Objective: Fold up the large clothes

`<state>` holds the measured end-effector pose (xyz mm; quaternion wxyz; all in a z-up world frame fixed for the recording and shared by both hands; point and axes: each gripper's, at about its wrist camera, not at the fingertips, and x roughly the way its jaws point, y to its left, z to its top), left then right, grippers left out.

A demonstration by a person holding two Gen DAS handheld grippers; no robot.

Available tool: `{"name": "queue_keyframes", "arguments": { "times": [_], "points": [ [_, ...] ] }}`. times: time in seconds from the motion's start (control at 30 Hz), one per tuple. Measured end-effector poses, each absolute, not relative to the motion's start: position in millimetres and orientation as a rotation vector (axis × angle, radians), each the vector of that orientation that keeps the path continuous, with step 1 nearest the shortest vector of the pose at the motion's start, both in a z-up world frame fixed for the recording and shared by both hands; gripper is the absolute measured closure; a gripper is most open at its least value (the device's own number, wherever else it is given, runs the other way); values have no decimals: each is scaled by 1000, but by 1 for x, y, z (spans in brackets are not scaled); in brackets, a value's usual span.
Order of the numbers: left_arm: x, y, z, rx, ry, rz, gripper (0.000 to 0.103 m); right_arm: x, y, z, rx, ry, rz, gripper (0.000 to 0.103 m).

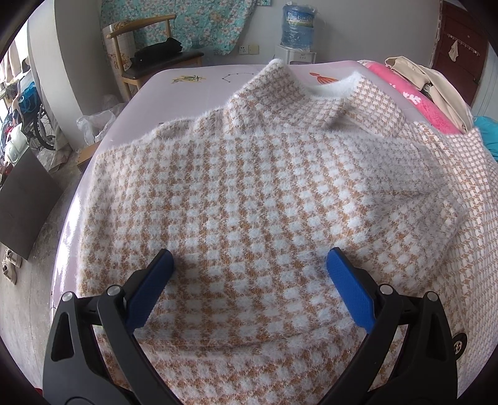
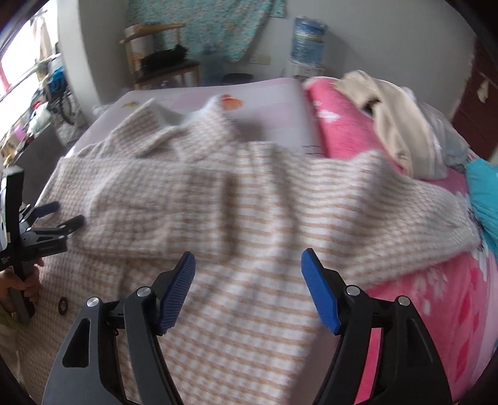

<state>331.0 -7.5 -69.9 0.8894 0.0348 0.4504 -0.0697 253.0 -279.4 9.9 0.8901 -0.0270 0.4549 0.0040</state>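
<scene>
A large fluffy coat (image 1: pixel 249 187) in a tan and white check lies spread on the bed, collar at the far end. Its sleeve is folded across the body in the left wrist view. My left gripper (image 1: pixel 250 260) hovers just above the coat's lower half, jaws wide apart, nothing between them. In the right wrist view the same coat (image 2: pixel 236 199) is blurred, and my right gripper (image 2: pixel 248 261) stands open above its right part with nothing held. The left gripper (image 2: pixel 67 215) shows at the left edge of that view, held by a hand (image 2: pixel 28 282).
The bed's pale pink sheet (image 1: pixel 193 90) lies under the coat. A pink blanket (image 2: pixel 345 131), a beige garment (image 2: pixel 395 124) and a teal cloth (image 2: pixel 485 199) are piled on the right. A wooden chair (image 1: pixel 149 56) and a water bottle (image 1: pixel 297 26) stand beyond the bed.
</scene>
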Motion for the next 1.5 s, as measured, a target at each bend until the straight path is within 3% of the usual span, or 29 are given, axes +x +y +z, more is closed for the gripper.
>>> {"name": "queue_keyframes", "arguments": {
  "times": [0.37,0.73,0.9,1.27,1.5],
  "points": [
    [331,-7,-70,72,936,-145,7,249,-467,45,206,948,-317,34],
    [331,-7,-70,74,935,-145,7,263,-618,7,644,906,-525,34],
    [330,-8,-70,74,936,-145,7,267,-653,-21,784,889,-605,42],
    [331,-9,-70,74,936,-142,7,272,-666,-33,802,788,-618,82],
    [331,-9,-70,76,938,-144,7,260,-637,18,634,689,-610,87]
  ]
}}
